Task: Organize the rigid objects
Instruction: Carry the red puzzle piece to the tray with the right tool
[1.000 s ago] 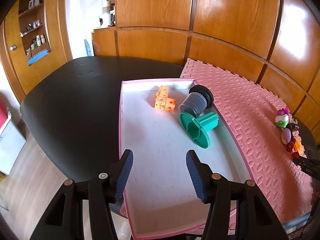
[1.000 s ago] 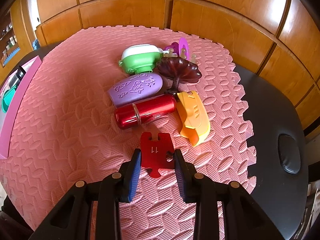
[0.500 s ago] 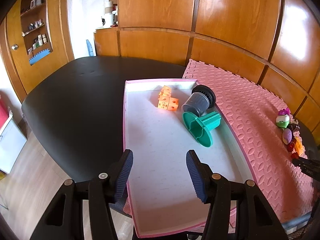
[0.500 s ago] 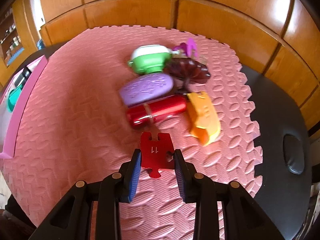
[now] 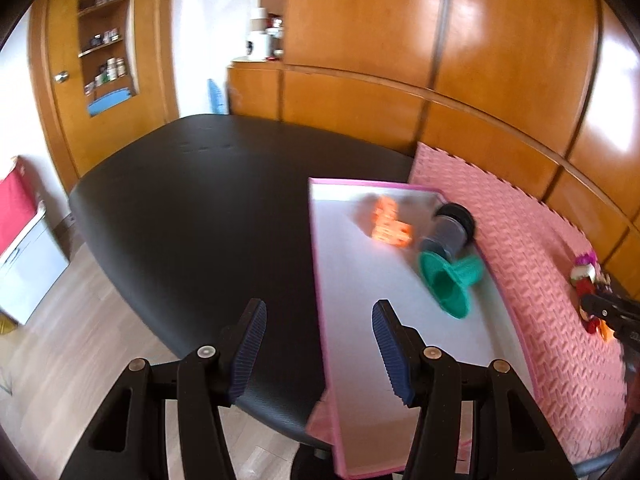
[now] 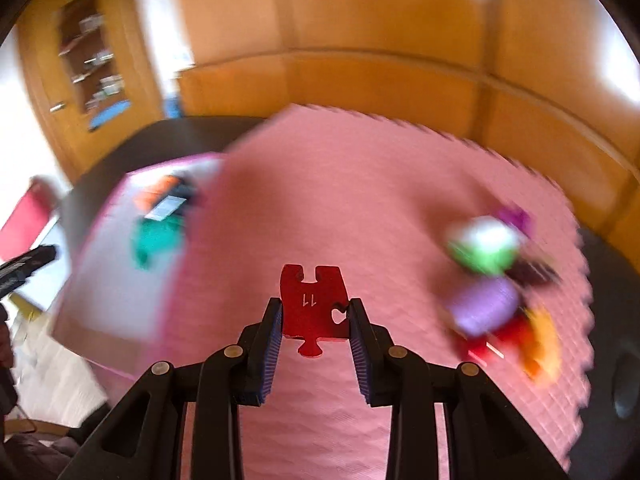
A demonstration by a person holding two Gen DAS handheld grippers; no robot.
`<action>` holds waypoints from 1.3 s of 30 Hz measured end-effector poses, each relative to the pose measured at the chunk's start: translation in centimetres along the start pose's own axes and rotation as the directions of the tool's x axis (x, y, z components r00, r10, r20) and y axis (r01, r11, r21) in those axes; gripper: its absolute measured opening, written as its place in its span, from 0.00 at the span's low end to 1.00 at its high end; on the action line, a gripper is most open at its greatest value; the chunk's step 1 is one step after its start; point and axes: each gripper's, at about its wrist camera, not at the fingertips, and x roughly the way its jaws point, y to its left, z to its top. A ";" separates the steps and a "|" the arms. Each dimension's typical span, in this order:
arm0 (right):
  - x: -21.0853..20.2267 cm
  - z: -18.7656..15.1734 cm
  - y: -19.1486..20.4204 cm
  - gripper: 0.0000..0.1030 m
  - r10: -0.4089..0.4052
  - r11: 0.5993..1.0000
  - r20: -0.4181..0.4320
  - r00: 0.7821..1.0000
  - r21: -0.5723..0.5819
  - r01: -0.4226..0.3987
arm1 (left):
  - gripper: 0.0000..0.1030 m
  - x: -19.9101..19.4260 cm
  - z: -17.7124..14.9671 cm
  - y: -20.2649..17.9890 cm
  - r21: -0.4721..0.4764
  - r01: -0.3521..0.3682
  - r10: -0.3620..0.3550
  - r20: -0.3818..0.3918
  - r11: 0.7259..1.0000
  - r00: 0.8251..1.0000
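Observation:
My right gripper (image 6: 315,312) is shut on a red puzzle piece (image 6: 310,300) marked 11, held in the air over the pink foam mat (image 6: 320,184). The toy pile lies blurred at right: a green-and-white toy (image 6: 482,248), a purple oval (image 6: 482,306), a red cylinder (image 6: 502,336) and an orange piece (image 6: 540,346). My left gripper (image 5: 319,322) is open and empty, hanging over the near left edge of the pink-rimmed tray (image 5: 318,280). In the tray lie orange blocks (image 5: 390,226), a dark cup (image 5: 450,232) and a green funnel-shaped toy (image 5: 450,282).
The tray and the mat (image 5: 536,272) rest on a black table (image 5: 192,208) with a rounded left edge and wood floor below. Wooden wall panels stand behind. The right gripper's tip (image 5: 608,312) shows at the left wrist view's right edge.
My right gripper has lifted the red puzzle piece off the mat and swung left toward the tray; the toy pile slid to the right of its view. The left gripper shifted left.

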 end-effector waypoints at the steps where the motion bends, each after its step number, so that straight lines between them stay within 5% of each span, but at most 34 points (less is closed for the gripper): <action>1: 0.4 0.9 2.2 0.31 0.030 0.999 0.006 1.000 -0.039 -0.030 | 0.55 -0.1 0.0 0.4 -0.009 -0.006 0.006 0.001 1.000 1.000; 7: 5.2 6.8 13.5 0.31 0.158 0.954 -0.010 0.987 -0.257 -0.155 | 0.55 0.0 -0.4 2.6 -0.059 -0.020 0.019 -0.012 0.998 1.000; 16: 14.2 10.8 20.9 0.31 0.143 0.925 -0.109 0.984 -0.340 -0.172 | 0.55 1.4 -1.4 5.6 -0.127 -0.027 0.018 -0.065 0.991 0.998; 29: 20.2 11.2 22.2 0.31 0.098 0.925 -0.213 0.972 -0.340 -0.168 | 0.55 2.2 -1.8 7.3 -0.166 -0.040 0.024 -0.094 0.985 0.995; 39: 13.3 9.9 18.7 0.37 0.168 0.939 -0.104 0.980 -0.287 -0.192 | 0.55 0.7 -1.3 6.2 -0.142 -0.026 0.019 -0.052 0.990 0.998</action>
